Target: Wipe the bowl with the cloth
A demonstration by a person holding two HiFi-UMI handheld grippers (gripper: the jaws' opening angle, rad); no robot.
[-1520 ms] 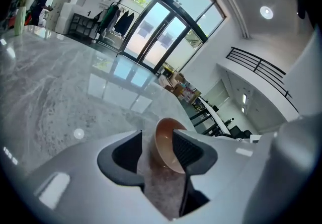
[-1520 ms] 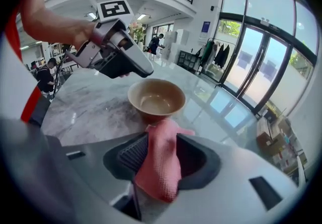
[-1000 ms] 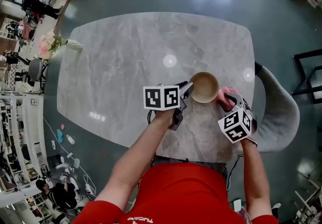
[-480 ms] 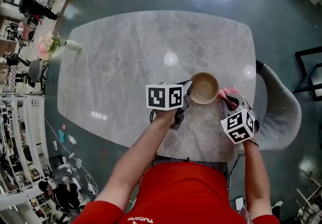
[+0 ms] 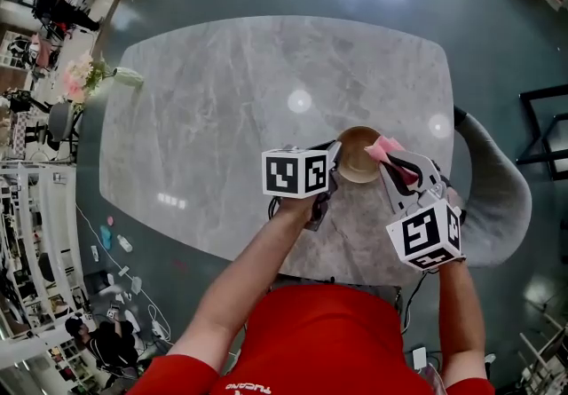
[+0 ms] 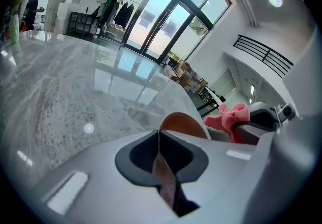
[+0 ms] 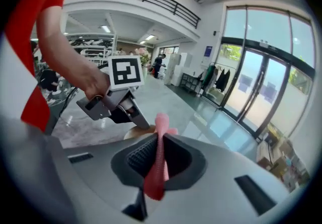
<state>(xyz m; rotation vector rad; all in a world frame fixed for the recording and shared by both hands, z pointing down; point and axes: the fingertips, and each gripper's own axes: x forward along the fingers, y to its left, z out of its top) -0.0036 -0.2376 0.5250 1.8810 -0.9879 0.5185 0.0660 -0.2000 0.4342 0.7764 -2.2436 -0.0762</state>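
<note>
The table [image 5: 222, 100] is polished veined stone (cloth [image 5: 383, 149] soft, bowl [image 5: 353, 161] matt).

Bright, even indoor light.
Round lamp glare on the polished grey marble counter [image 5: 222, 118]; daylight through tall glass doors [image 6: 151, 21]; fisheye bending, black vignetted corners.

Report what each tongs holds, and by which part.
The left tongs clamp the round tan bowl by its rim, left side; the right tongs pinch a fold of the pink cloth over the bowl's right edge. Both have just been closing.
</note>
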